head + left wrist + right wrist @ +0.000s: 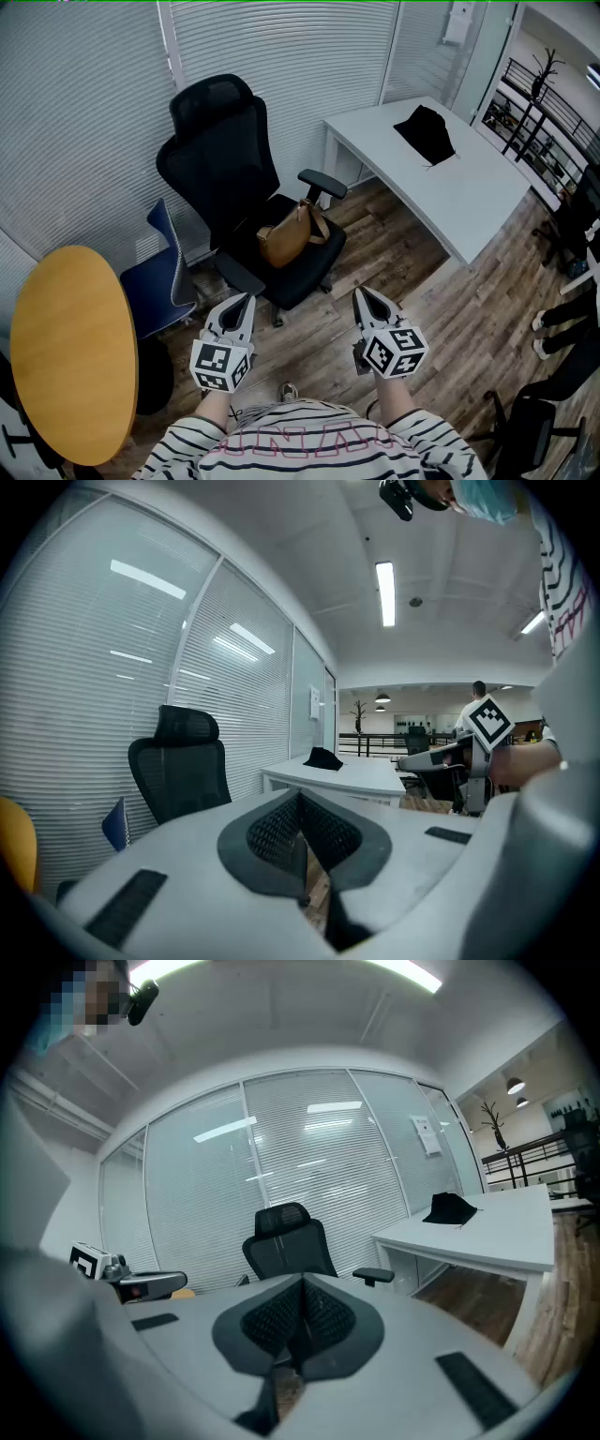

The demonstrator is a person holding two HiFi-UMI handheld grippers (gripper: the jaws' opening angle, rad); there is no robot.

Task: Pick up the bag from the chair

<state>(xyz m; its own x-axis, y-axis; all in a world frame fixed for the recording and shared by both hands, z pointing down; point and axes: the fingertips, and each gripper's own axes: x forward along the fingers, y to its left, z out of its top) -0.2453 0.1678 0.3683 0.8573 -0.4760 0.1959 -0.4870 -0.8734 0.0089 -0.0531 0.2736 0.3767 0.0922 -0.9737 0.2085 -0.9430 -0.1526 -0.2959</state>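
left hand-held gripper [247, 301] and right hand-held gripper [362, 294] are both closed and empty, side by side. the brown bag [284, 236] lies on the black chair's [217, 150] seat, well ahead. best to open one's jaws before reaching for its top.

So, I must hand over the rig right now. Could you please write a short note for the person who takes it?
Left gripper: shut, empty, held low in front of the person, well short of the chair.
Right gripper: shut, empty, beside the left one.
Bag: brown, lying on the seat of the black chair, between the armrests, untouched.
Done: nothing yet.
Left: go to the chair, open a gripper, close it on the bag and lift it off the seat.
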